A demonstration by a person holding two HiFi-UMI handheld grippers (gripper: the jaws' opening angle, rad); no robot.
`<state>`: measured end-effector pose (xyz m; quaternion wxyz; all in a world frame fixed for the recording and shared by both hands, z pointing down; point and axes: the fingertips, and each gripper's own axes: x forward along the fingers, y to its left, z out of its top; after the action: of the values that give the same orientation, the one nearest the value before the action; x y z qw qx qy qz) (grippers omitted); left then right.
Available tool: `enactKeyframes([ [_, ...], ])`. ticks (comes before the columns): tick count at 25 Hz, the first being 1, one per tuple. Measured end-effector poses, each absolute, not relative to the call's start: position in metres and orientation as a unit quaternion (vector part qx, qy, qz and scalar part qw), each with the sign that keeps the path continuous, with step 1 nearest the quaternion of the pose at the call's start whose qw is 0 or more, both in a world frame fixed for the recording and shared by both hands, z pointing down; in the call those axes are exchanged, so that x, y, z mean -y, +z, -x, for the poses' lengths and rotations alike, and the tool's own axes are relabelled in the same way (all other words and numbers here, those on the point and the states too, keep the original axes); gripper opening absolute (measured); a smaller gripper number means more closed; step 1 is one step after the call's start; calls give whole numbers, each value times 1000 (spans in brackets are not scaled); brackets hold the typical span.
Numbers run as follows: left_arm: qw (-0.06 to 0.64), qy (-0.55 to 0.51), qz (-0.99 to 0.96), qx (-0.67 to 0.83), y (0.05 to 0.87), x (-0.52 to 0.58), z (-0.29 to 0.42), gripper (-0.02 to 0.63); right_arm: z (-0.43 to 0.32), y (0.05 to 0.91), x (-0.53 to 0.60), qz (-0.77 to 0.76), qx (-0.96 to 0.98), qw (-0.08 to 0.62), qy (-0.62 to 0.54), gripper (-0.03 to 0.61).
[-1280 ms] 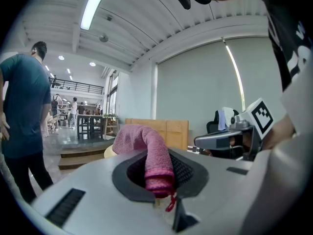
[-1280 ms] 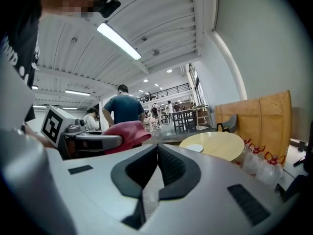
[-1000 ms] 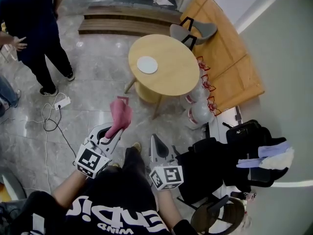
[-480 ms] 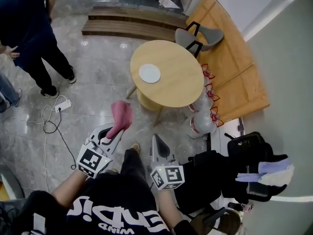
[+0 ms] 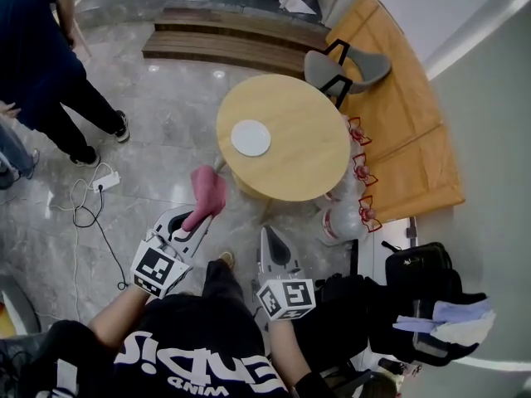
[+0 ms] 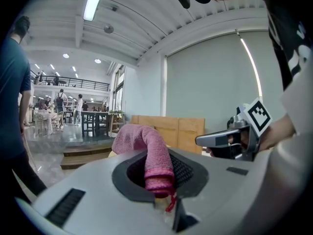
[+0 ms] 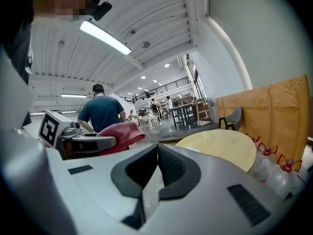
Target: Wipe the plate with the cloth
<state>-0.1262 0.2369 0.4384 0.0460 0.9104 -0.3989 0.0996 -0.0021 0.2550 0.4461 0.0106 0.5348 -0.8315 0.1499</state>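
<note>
A small white plate (image 5: pixel 250 138) lies on the round wooden table (image 5: pixel 299 152) ahead of me in the head view. My left gripper (image 5: pixel 199 215) is held over the floor short of the table, shut on a pink cloth (image 5: pixel 207 191) that sticks up past its tips. The left gripper view shows the cloth (image 6: pixel 148 153) pinched between the jaws. My right gripper (image 5: pixel 267 233) is beside it, shut and empty; in the right gripper view its jaws meet (image 7: pixel 157 150), with the table (image 7: pixel 220 146) beyond.
A person in dark blue (image 5: pixel 41 56) stands at the upper left. A power strip with cable (image 5: pixel 98 181) lies on the floor. A grey chair (image 5: pixel 353 63) and water bottles (image 5: pixel 344 215) flank the table. A black bag (image 5: pixel 419 276) sits at my right.
The table and plate have come a little lower and nearer in the head view as I step forward. Both grippers keep their pose, with the cloth still held.
</note>
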Motion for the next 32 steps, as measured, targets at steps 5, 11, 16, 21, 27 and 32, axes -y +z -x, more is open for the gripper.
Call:
enactKeyframes([
  [5,56,109,-906,405,433,-199,100,51,-23,446,-220,-527,836,15,153,21],
  [11,50,100,-901,419,425,-152,71,51,-58,447,-174,-520,839,16,160,21],
  [16,43,96,-894,435,420,-123,63,51,-71,453,-145,-507,846,22,164,21],
  [21,46,100,-889,445,422,-102,69,51,-68,458,-122,-495,852,26,169,21],
  [27,56,107,-890,440,430,-64,66,51,-69,467,-88,-501,846,32,177,21],
  [32,57,105,-900,419,435,-16,57,51,-70,471,-45,-502,845,28,182,23],
])
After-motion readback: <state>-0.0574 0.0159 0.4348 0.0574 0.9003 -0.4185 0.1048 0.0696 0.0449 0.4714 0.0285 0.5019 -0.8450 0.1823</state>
